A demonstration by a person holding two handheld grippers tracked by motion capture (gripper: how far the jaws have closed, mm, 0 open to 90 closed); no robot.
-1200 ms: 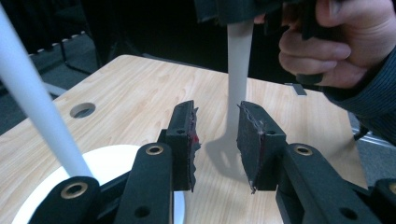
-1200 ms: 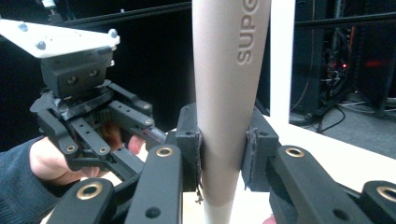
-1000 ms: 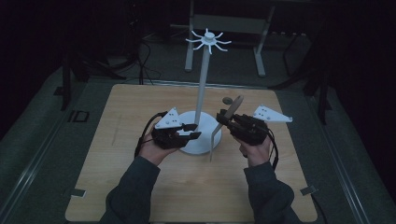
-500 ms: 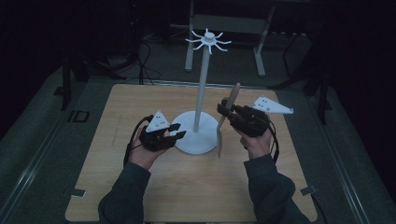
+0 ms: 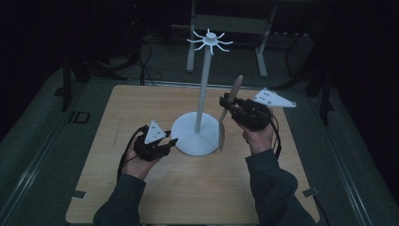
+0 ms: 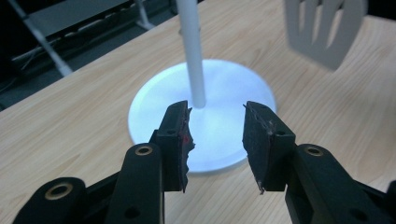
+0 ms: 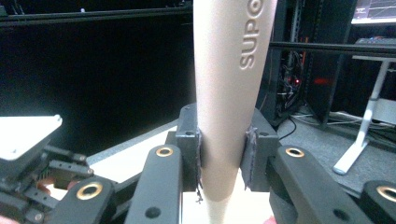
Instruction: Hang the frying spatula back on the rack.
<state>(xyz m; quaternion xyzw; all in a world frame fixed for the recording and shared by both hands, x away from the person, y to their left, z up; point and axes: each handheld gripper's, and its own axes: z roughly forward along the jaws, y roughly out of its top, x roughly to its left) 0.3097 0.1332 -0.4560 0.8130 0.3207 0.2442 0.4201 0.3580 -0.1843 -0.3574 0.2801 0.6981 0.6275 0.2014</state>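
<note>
Two tongs at work: the right tongs [image 5: 229, 104] clamp a beige spatula [image 5: 226, 117] by its handle, upright, just right of the white stand [image 5: 200, 134]. The left tongs [image 5: 170, 143], empty, have just been opening near the stand's base on the worktop [image 5: 117, 188].

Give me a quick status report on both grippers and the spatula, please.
Left gripper open, empty, jaws just opening, near white round-based hanging stand. Right gripper shut on beige slotted spatula, blade down beside the pole. Light wooden table otherwise unobstructed.
</note>
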